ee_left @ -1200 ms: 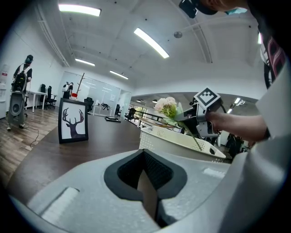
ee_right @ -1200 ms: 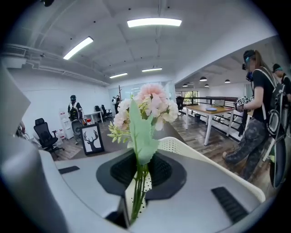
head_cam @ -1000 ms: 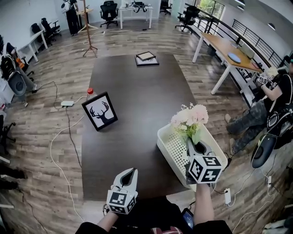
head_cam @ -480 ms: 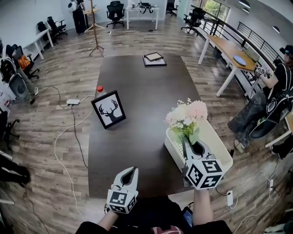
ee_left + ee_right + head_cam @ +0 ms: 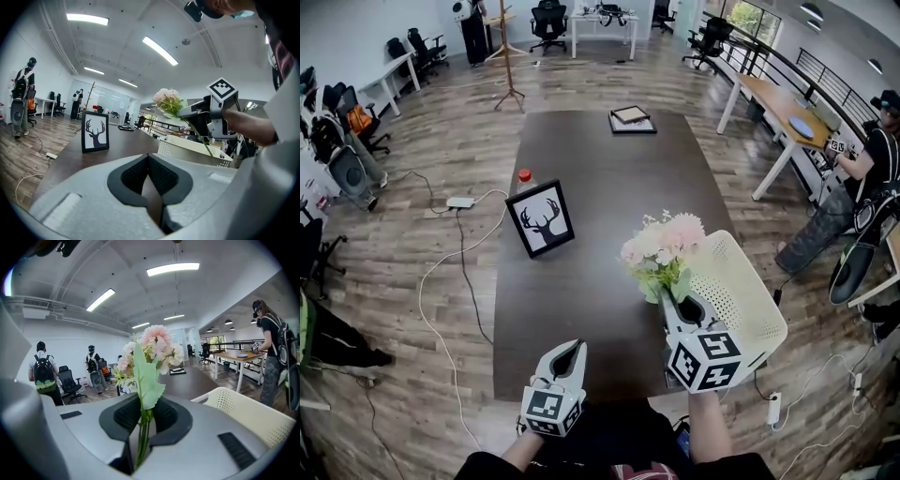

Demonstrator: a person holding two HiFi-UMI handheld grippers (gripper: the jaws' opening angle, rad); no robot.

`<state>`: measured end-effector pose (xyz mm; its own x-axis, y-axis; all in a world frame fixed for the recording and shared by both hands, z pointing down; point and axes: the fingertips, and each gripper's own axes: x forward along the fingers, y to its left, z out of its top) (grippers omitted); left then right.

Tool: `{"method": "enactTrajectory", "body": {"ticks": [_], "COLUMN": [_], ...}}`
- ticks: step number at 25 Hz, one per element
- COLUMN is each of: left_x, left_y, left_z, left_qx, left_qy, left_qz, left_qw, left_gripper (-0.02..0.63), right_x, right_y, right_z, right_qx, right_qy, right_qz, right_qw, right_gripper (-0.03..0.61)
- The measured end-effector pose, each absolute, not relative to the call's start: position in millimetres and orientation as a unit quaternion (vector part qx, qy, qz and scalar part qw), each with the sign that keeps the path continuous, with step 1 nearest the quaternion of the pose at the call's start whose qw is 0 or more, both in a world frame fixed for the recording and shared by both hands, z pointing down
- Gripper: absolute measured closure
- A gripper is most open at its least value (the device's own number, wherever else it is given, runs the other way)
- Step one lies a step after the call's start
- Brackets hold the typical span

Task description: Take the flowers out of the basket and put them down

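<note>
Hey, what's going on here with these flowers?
A person holds a gripper in each hand. The right gripper is shut on the stems of a pink and white flower bunch, held over the dark table beside the white basket, not yet put down. The left gripper is shut and empty.

Left hand-held gripper [image 5: 571,349]: low, close to the body, pointing forward, jaws together, nothing between them. Right hand-held gripper [image 5: 675,305]: higher, pointing forward, jaws clamped on the flowers [image 5: 664,246] at their stems.
</note>
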<state>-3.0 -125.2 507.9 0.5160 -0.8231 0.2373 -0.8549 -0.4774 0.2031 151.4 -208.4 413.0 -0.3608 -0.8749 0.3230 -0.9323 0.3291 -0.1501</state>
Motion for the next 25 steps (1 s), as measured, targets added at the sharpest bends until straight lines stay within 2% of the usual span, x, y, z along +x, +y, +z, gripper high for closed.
{"method": "enactTrajectory", "body": {"ticks": [25], "left_x": [-70.9], "left_y": [-120.6], "left_z": [505.3], "left_qx": [0.85], "left_qy": [-0.507], "left_qz": [0.048], "left_qw": [0.133], "left_gripper": [0.604], "right_x": [56.2], "right_y": [-194.9], "right_z": [451.4], "right_qx": [0.524], "right_qy": [-0.824], "right_qz": [0.185], "right_qw": [0.112], "right_gripper": [0.52]}}
